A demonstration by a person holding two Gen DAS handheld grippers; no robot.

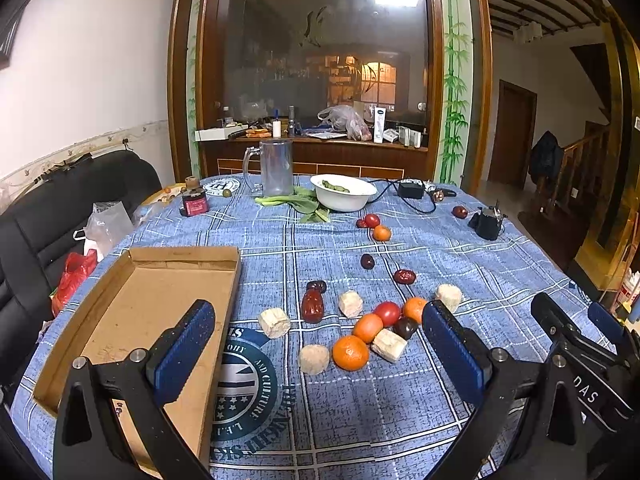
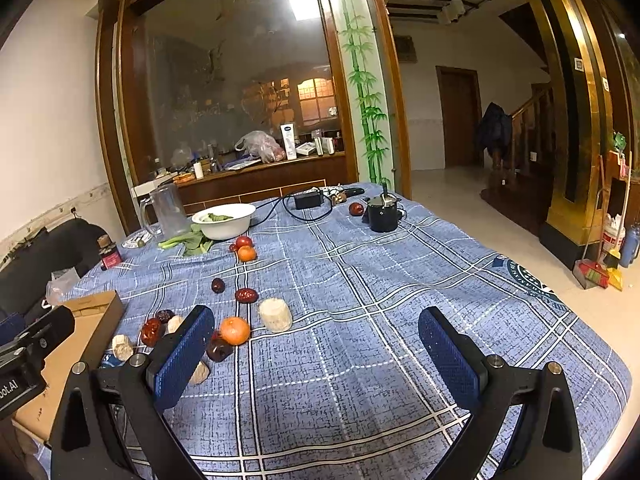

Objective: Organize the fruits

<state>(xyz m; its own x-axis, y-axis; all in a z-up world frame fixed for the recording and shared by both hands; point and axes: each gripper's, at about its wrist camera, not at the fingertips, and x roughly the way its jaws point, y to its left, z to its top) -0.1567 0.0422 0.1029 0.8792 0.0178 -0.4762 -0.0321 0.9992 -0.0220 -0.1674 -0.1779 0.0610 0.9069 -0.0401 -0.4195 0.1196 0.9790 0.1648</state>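
Left gripper: jaws wide apart, holding nothing, above the near edge of the table; one finger over the box, the other beside the fruit cluster.
Right gripper: jaws wide, empty, over bare cloth toward the table's right side.
Box: shallow cardboard tray at the near left corner, nothing in it.
Fruit cluster: oranges, a tomato, a dark plum and pale chunks lie close together near the middle front, some touching.
Dates: two just left of the cluster; two more farther back, apart from each other.
Far group: a tomato and an orange touching, near the bowl.
Bowl: white, at the far edge, greens beside it.
Pitcher: clear, upright, left of the bowl.
Jar: red, by the far left edge.
Black cup: near the right edge, one date just beside it.
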